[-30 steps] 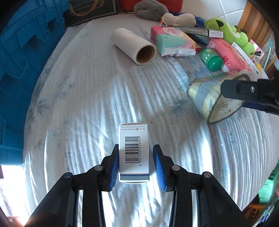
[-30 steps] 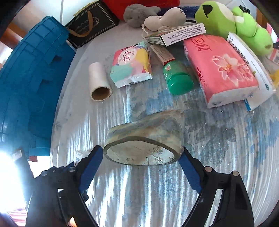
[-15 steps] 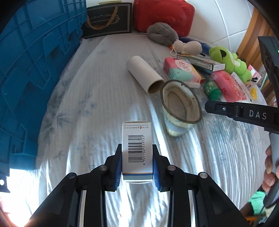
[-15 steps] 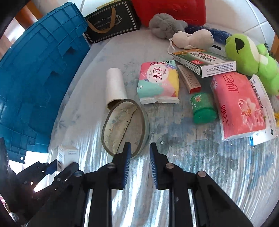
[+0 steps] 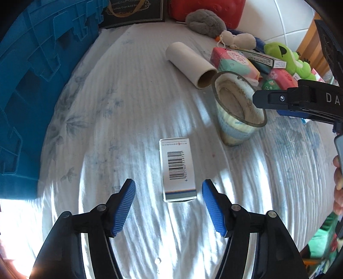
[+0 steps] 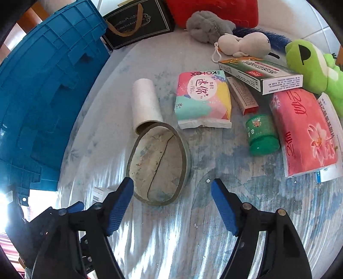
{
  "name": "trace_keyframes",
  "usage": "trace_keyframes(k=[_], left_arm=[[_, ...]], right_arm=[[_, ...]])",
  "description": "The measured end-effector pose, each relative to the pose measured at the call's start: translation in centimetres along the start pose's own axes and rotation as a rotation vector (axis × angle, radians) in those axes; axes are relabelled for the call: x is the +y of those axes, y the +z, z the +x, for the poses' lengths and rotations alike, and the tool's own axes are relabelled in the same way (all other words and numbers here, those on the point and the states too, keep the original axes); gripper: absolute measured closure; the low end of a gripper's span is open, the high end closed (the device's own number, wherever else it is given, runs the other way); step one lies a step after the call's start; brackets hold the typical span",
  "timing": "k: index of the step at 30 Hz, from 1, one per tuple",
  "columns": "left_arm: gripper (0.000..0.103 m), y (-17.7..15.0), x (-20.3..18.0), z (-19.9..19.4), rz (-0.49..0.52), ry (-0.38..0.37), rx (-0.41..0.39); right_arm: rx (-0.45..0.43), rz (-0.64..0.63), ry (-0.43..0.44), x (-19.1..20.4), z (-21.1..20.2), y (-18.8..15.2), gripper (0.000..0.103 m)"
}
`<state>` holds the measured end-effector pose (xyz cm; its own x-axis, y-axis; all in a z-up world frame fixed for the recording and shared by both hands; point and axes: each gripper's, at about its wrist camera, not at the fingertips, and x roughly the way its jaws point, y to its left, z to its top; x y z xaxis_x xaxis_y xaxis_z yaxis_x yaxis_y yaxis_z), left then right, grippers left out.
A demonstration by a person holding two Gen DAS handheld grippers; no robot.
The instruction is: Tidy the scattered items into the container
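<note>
A small white box with a barcode (image 5: 177,169) lies on the bed sheet between and just ahead of my open left gripper (image 5: 168,200); the pads do not touch it. A wide roll of tape (image 6: 159,165) rests on the sheet just ahead of my open, empty right gripper (image 6: 172,203); it also shows in the left wrist view (image 5: 238,109). The blue crate (image 6: 42,90) stands on the left (image 5: 32,75).
A cardboard tube (image 6: 145,103), a Kotex pack (image 6: 202,98), a green jar (image 6: 261,135), a pink tissue pack (image 6: 302,131), a green-and-white box (image 6: 261,72), plush toys (image 6: 244,46), a black bag (image 6: 137,21) and a red cushion (image 6: 214,10) lie further back.
Both grippers opened. The left let go of the barcode box, which now lies on the sheet. The right let go of the tape roll and drew back a little.
</note>
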<state>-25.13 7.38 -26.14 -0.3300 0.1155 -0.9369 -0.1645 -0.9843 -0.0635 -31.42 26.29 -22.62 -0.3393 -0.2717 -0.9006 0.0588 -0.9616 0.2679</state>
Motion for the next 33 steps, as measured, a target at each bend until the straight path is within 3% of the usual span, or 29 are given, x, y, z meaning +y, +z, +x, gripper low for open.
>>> trace_keyframes(k=[4,5,6,7,8,10,15,20,25,33], left_arm=[[0.043,0.8,0.4,1.3,-0.019,-0.003,0.015],[0.048,1.1,0.2,1.7,-0.017,-0.001,0.020],[0.071,1.3,-0.1,2.0,-0.009,0.015,0.021],[0.074,1.5,-0.4,2.3,-0.001,0.032,0.022],[0.074,1.7,-0.7,2.4,0.005,0.045,0.017],[0.074,2.0,-0.6,2.2,-0.021,0.024,0.009],[0.074,2.5,0.4,0.7,-0.036,0.058,-0.049],[0.074,3.2,0.3,-1.6,-0.042,0.055,-0.112],[0.074,3.9,-0.4,-3.9,-0.027,0.050,-0.171],[0.074,3.4,-1.6,-5.2,-0.006,0.033,-0.185]], right_arm=[[0.012,-0.029,-0.021,1.2,2.0,0.7,0.023],[0.017,-0.038,-0.031,1.5,2.7,0.9,0.023],[0.029,-0.048,-0.025,1.9,3.4,1.0,0.022],[0.041,-0.059,-0.017,2.2,4.1,1.1,0.022],[0.053,-0.070,-0.009,2.5,4.9,1.3,0.021],[0.100,-0.113,-0.049,3.5,5.8,1.1,0.049],[0.102,-0.151,-0.079,3.5,5.4,-0.2,0.053],[0.007,-0.143,-0.023,2.9,1.5,-0.5,0.056],[-0.043,-0.165,-0.035,2.6,-1.5,-0.6,0.060],[-0.082,-0.156,-0.045,1.8,-4.1,-0.6,0.060]])
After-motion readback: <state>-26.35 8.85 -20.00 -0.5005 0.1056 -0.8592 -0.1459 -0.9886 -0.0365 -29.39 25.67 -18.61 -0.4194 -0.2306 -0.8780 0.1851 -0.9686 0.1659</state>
